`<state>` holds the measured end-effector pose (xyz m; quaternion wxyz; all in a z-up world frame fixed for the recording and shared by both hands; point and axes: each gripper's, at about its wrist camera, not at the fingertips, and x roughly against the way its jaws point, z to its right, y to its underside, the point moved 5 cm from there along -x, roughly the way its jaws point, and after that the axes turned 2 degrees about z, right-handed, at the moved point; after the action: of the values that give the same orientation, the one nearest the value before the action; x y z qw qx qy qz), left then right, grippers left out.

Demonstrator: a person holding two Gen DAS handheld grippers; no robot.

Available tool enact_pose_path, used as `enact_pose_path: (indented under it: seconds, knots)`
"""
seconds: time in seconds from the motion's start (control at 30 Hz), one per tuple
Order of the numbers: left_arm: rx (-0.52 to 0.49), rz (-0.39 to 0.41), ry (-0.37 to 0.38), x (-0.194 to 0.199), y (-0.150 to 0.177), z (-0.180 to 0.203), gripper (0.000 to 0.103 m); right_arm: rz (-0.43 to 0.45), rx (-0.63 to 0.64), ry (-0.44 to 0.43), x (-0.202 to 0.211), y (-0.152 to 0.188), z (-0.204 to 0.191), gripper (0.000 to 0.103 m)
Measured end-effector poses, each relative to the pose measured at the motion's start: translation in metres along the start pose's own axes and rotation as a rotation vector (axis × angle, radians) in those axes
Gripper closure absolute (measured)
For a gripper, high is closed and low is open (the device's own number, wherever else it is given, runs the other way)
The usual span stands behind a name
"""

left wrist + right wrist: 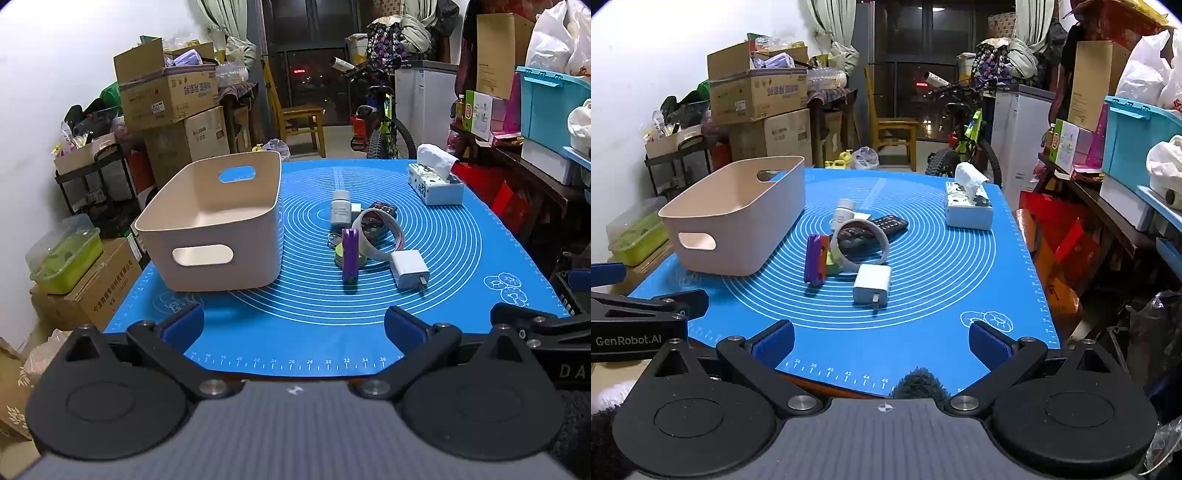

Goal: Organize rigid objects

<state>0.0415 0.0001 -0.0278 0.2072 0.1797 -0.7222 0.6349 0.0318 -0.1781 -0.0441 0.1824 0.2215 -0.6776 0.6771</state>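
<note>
- Nearest the lens, both grippers hang over the near edge of the counter with nothing between the fingers: the left gripper [294, 325] has its jaws spread wide, and the right gripper [881, 341] likewise.
- White square plug-in charger [871, 285] lies closest of the task's things, prongs toward the camera, on the blue silicone mat with white concentric rings [461, 258].
- Just behind it stands a purple ridged block [349, 254], upright, touching a small green round piece [339, 255] that it largely hides.
- A pale grey ring-shaped band [859, 245] leans over a black remote control [888, 223]; only part of the remote shows.
- A white cylindrical bottle [341, 212] stands at the back of the cluster, with a small white object behind it that I cannot identify.
- The pile sits mid-mat, probably gathered there so either gripper can reach it.
- An empty beige plastic bin with cut-out handles [218, 225] stands to the left of the cluster, apart from it, likely the place for the items.
- A white tissue box [436, 186] sits far right, well apart.
- Nothing is sorted yet, I judge.
</note>
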Motion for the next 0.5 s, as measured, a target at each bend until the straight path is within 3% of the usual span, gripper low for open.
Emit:
enact_pose_path:
  seconds: [0.5]
  knots:
    - [-0.005,-0.007,-0.005,-0.0002,0.0003,-0.0001,0.001,-0.006,0.005,0.003,-0.0008,0.0004,0.0001,0.003]
